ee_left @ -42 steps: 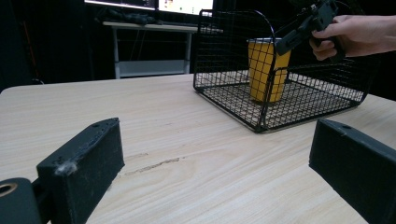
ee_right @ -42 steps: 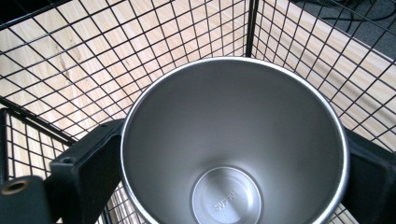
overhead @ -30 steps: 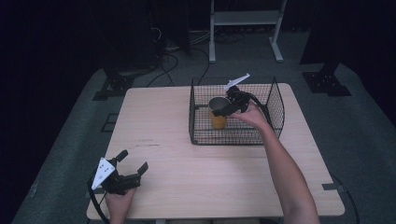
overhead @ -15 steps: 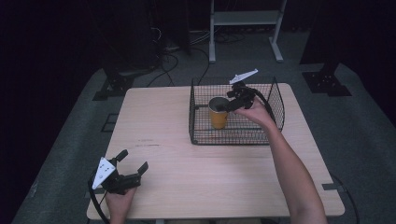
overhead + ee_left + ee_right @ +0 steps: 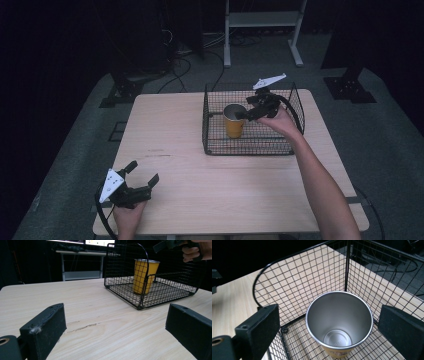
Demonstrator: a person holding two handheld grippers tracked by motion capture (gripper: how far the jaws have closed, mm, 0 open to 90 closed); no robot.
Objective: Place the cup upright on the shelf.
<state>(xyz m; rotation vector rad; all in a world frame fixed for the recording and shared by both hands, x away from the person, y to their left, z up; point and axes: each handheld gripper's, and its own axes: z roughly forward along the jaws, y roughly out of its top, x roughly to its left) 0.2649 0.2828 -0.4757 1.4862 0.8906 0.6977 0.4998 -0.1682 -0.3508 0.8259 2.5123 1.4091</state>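
Yellow metal cup (image 5: pixel 234 121) upright in black wire basket (image 5: pixel 215 142), far right of table

My right gripper (image 5: pixel 250 113) hovers above its rim, jaws spread, nothing held; left gripper (image 5: pixel 142 180) parked near-left, also open, clear of the work

Cup: yellow metal cup (image 5: pixel 234 121) with a bare silvery inside, tapering from a wide mouth to a narrower base.
Cup state: upright, mouth up, nothing inside; the ringed bottom shows plainly in the right gripper view (image 5: pixel 338 322).
Cup place: inside the black wire-mesh basket (image 5: pixel 215 145), on its floor, in the left half, nearer the left wall than the right.
Basket: rectangular, open-topped, fine black grid walls and floor with thicker rim wires (image 5: pixel 115 270); one hoop-shaped wire rises at an end wall.
Basket place: flat on the light wooden surface (image 5: pixel 165 140), in its far right part.
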